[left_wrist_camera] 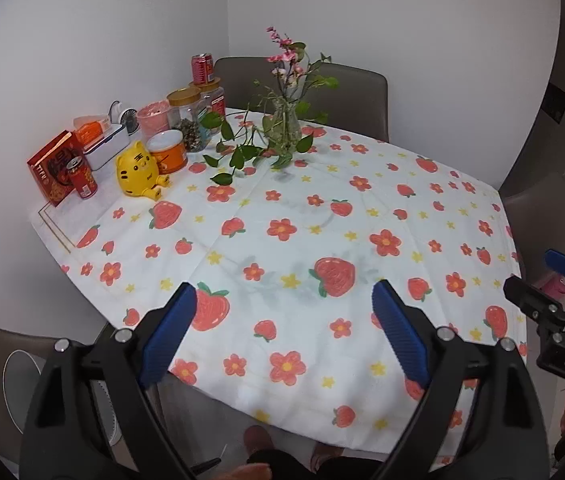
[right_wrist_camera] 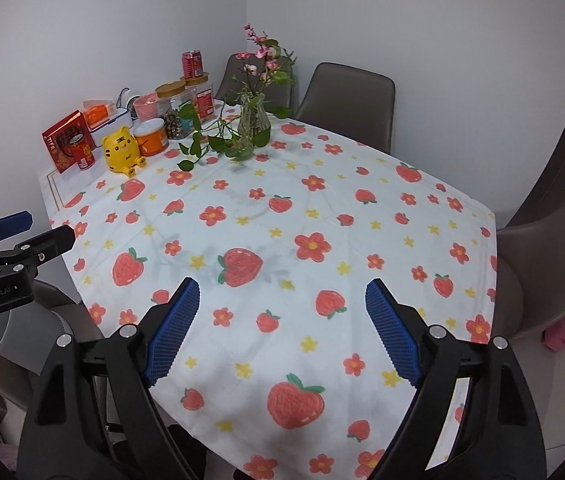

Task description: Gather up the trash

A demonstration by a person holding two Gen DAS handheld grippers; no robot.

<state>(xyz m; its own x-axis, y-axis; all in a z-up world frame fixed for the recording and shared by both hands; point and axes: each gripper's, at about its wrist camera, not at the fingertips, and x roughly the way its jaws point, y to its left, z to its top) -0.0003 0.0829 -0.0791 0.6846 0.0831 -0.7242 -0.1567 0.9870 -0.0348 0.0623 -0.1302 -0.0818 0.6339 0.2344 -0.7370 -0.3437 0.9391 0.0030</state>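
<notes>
Spread across the table, a strawberry-and-flower cloth, grey chairs drawn up behind. Held above the near edge, the left gripper and right gripper, each with blue fingers wide apart and gripping nothing. Clustered at the far left corner beside a vase of greenery: jars, a red box, a yellow tiger toy, one red can just before the box, another red can atop a jar.

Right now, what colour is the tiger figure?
Yellow with black stripes; the tiger figure shows best in the left wrist view.
</notes>
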